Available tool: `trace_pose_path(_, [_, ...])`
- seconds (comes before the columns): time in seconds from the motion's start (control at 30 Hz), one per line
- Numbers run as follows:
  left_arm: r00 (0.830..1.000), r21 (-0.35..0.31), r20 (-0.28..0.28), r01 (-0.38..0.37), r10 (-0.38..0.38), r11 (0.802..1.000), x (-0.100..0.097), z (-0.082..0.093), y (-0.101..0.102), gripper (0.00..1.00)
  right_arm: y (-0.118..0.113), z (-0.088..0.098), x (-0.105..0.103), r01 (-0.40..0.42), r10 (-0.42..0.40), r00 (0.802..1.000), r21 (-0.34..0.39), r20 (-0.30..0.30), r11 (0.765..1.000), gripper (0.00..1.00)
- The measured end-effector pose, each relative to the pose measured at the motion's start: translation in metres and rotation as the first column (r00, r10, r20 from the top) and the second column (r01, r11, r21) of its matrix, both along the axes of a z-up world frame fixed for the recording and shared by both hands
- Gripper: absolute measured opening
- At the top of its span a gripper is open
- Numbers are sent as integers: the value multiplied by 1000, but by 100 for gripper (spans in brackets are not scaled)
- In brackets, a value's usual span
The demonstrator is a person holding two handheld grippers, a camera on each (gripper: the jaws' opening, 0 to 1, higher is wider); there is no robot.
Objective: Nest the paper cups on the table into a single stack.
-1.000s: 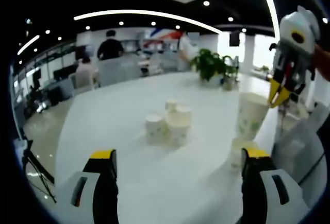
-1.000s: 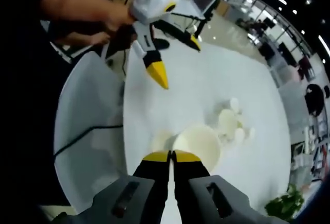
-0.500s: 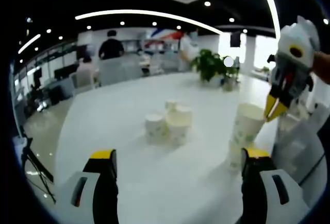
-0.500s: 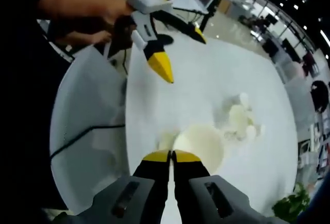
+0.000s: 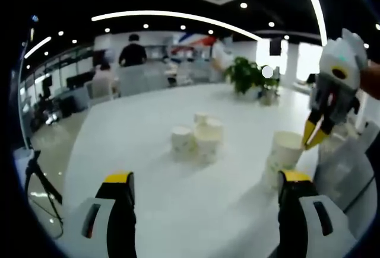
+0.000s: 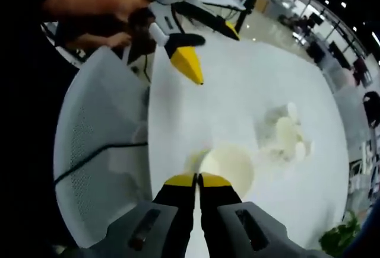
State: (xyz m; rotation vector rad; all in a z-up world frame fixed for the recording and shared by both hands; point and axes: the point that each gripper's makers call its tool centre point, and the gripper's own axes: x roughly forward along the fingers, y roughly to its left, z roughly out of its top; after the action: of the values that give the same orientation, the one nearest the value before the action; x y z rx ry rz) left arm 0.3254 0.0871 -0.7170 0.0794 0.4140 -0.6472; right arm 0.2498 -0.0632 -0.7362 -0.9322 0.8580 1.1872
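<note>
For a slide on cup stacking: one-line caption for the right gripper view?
Right claw pinches a paper cup's rim, lowering it onto a second cup on the white table.

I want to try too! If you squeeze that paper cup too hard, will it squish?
Probably, yes. The paper cup is thin-walled and open-topped, and the right gripper pinches just its rim, so it likely bends easily. It looks empty, so it's probably light and easy to tip.

My right gripper (image 6: 197,180) shows yellow tips on black jaws against a cream cup (image 6: 228,166); ahead, white cups (image 5: 196,139) on the white table (image 5: 142,151).
</note>
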Motion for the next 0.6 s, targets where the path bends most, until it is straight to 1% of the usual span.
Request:
trace_pose_path(0.1, [1000, 0, 3, 0, 0, 1000, 0, 1, -1, 98, 1, -7, 0, 6, -6, 1000, 0, -2, 1000, 0])
trace_pose_path(0.3, [1000, 1, 3, -1, 1, 1000, -2, 0, -1, 98, -1, -29, 0, 15, -14, 1000, -19, 9, 1000, 0])
trace_pose_path(0.47, [1000, 6, 4, 0, 0, 1000, -2, 1, 0, 98, -3, -40, 1, 23, -23, 1000, -28, 9, 999, 0])
trace_pose_path(0.6, [1000, 9, 1, -1, 1, 1000, -2, 0, 2, 98, -3, -45, 3, 31, -31, 1000, -20, 3, 999, 0])
